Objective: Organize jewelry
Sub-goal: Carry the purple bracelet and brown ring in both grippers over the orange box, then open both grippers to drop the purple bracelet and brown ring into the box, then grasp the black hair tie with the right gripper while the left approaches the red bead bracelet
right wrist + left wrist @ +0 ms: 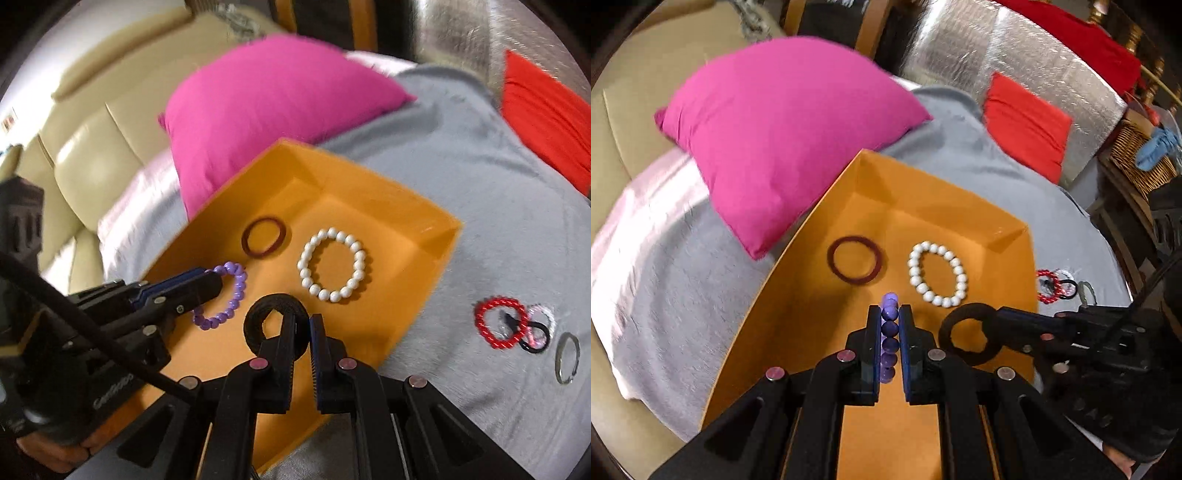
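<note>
the person is holding both grippers over the orange tray (960,206), which is sitting on a grey blanket (683,295) beside a pink cushion (783,122). the left gripper (890,314) is clamped on a purple bead bracelet (889,332), its jaws pressing together on the strand, with the loop hanging above the tray floor near the left wall. the right gripper (303,325) is clamped on a black ring-shaped band (273,306), jaws nearly together on its rim, over the near part of the tray.

already lying in the tray are a dark red bangle (855,264) and a white pearl bracelet (938,273), side by side and apart. still lying outside on the blanket, to the right of the tray, are a red coiled band (498,326), a tangle of clear and black bands (537,332) touching it, and a silver ring (567,356) just beside those.

judgement: the step in hand is setting both carried pieces down inside the tray. doing it well is calling for lowering each piece close to the floor before parting the jaws, choosing bare spots clear of the bangle and pearls so nothing is overlapping. the purple strand is dangling loosely and may be swinging, so a steady pause before letting go is advisable. keeping the two grippers apart is also avoiding a knock between them.
</note>
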`<state>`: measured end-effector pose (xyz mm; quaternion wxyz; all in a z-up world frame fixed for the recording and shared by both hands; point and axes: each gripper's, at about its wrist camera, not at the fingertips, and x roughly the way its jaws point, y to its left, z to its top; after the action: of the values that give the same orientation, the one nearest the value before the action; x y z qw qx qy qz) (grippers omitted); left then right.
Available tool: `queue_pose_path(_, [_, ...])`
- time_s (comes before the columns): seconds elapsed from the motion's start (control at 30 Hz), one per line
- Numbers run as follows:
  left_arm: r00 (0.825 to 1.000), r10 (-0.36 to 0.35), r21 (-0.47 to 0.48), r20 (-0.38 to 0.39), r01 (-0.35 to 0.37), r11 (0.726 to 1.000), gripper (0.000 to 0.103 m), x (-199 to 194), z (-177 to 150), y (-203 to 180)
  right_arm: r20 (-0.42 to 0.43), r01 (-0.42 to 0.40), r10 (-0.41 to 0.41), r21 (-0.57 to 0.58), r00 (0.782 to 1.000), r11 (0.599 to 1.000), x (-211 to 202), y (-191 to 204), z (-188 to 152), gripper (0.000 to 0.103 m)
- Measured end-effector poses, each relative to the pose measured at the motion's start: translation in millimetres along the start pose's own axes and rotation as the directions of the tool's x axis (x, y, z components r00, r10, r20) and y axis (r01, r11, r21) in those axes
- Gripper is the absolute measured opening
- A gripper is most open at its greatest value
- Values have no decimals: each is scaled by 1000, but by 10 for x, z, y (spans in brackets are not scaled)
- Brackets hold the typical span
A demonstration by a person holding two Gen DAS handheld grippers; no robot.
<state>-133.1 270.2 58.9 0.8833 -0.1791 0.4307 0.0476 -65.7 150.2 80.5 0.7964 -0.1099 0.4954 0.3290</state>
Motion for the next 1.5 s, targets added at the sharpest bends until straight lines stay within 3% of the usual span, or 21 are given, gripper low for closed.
queue_pose_path(0.27, [996,44,-62,-76,-49,997,9,241,33,214,-148,70,-69,4,987,998,425,69,188,10])
queue_pose_path(0.37, [995,67,-60,-73,-71,996,9,256,60,216,-171,60,-52,39,984,997,458,-12,210,12])
queue_pose_path(0.53, [989,148,-13,13,-148,989,9,150,155,124,-91,-35,46,125,995,992,255,-259,212,24])
queue_pose_path(0.7, [963,209,45,170,-220,975,11,-79,211,-163,73,-31,21,142,997,989,-236,-577,31,24])
queue_pose_path(0.73, [956,213,55,202,-228,972,19,-125,214,-237,100,-38,22,158,995,987,-330,-679,-23,24])
queue_pose_path(0.77, [948,211,63,240,-232,971,36,-186,213,-334,134,-42,18,181,991,983,-441,-815,-104,24])
queue_pose_path(0.83, [932,198,66,304,-227,972,57,-299,198,-495,186,-36,-7,229,983,973,-631,-1079,-258,24])
queue_pose_path(0.97, [905,138,126,402,-204,971,65,-473,138,-882,261,-41,-60,366,964,930,-937,-1777,-705,24])
queue_pose_path(1.1, [887,96,233,451,-221,947,68,-472,44,-1286,270,-43,-107,495,957,868,-1065,-2366,-1137,23])
queue_pose_path(1.2, [894,73,292,441,-220,931,68,-397,-23,-1541,266,-75,-109,599,958,797,-1065,-2739,-1407,25])
queue_pose_path(1.27, [902,67,320,426,-220,922,68,-326,-53,-1685,263,-94,-96,625,960,775,-1066,-2877,-1479,25])
queue_pose_path(1.37, [911,56,356,409,-216,909,68,-232,-124,-1898,265,-93,-98,625,959,775,-1080,-2910,-1575,25])
queue_pose_path(1.5, [943,28,380,331,-160,911,68,-18,-212,-2117,261,-110,-78,635,962,764,-1058,-2977,-1659,25])
